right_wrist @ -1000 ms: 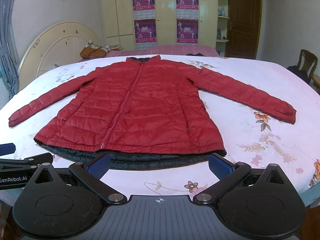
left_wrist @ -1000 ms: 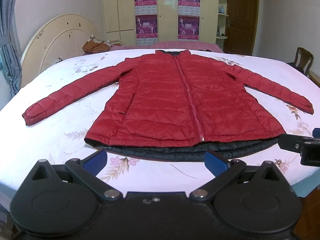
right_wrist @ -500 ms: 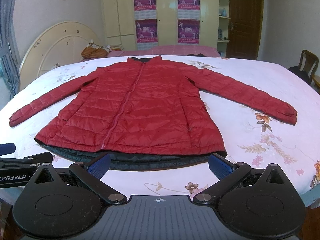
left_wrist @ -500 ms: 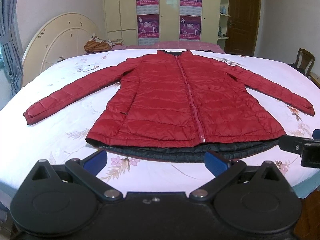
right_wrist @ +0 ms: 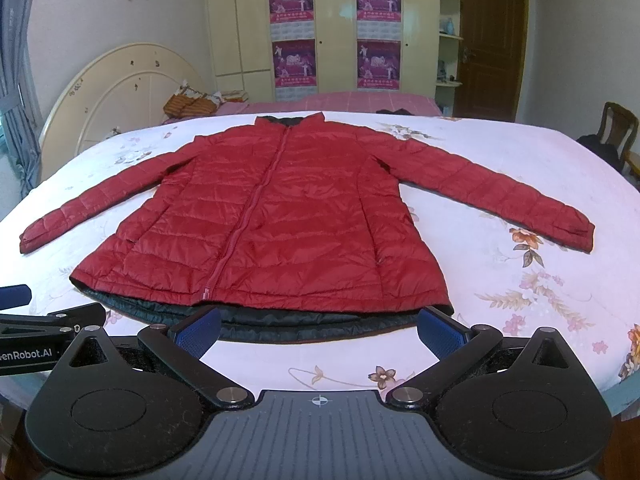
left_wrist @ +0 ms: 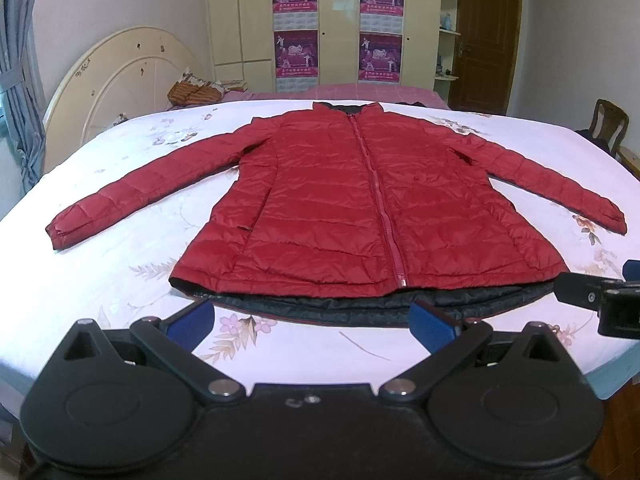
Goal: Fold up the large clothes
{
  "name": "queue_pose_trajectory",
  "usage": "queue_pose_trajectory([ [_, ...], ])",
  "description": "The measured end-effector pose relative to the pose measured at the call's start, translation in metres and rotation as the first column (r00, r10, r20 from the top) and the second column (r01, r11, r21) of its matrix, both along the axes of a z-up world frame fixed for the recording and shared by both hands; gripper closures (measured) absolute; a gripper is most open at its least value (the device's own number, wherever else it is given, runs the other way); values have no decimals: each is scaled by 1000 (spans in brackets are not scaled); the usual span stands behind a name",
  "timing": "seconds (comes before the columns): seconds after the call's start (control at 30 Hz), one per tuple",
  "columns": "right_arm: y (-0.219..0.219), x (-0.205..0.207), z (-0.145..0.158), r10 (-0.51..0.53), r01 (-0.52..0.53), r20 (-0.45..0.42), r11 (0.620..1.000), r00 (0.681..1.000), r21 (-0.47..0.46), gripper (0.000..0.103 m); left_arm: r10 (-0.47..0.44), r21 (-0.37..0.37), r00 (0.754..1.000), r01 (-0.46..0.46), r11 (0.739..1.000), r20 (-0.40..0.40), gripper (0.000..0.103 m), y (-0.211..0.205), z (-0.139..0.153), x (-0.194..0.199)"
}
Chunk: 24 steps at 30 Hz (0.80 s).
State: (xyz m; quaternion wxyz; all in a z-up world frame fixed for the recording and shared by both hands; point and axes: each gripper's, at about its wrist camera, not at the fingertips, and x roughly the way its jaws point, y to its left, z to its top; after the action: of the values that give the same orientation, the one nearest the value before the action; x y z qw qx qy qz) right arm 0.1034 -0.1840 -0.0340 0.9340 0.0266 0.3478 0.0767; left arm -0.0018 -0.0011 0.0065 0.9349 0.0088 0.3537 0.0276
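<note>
A red quilted jacket [left_wrist: 352, 208] lies flat, front up and zipped, on the bed, both sleeves spread out; its dark lining shows along the hem. It also shows in the right wrist view [right_wrist: 280, 220]. My left gripper [left_wrist: 312, 320] is open and empty, just short of the hem's left half. My right gripper [right_wrist: 318, 330] is open and empty, just short of the hem's right half. Each gripper's edge shows in the other's view.
The bed [left_wrist: 120, 280] has a floral white sheet and a cream headboard [left_wrist: 120, 80] at the left. A woven basket [left_wrist: 192, 94] sits at the far edge. A wooden chair [left_wrist: 608, 124] stands at the right, wardrobe and door behind.
Both grippers have shifted very slightly; the views are almost the same. The jacket has not moved.
</note>
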Motion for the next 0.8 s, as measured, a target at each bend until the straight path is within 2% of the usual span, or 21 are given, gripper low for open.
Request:
queue_pose_trajectory([
  [0.37,-1,0,0,-1,1,-1,1000,1000,9,0,-5,4,1000,5,1000,0,0,-1,0,0],
  [0.47,-6,-1,0,0,0,-1,1000,1000,19,0,-30,-6,1000,30,1000,-4,0,-4,-1,0],
  [0.53,-10,1,-1,-4,4,-2,999,1000,32,0,-63,-24,998,62,998,-26,0,-9,-3,3],
  [0.63,-20,9,-3,-26,26,2,999,1000,46,0,-113,-50,993,112,992,-18,0,-14,-2,8],
  [0.8,-46,35,-1,-115,112,29,991,993,77,0,-126,-101,992,127,987,12,0,-11,3,39],
])
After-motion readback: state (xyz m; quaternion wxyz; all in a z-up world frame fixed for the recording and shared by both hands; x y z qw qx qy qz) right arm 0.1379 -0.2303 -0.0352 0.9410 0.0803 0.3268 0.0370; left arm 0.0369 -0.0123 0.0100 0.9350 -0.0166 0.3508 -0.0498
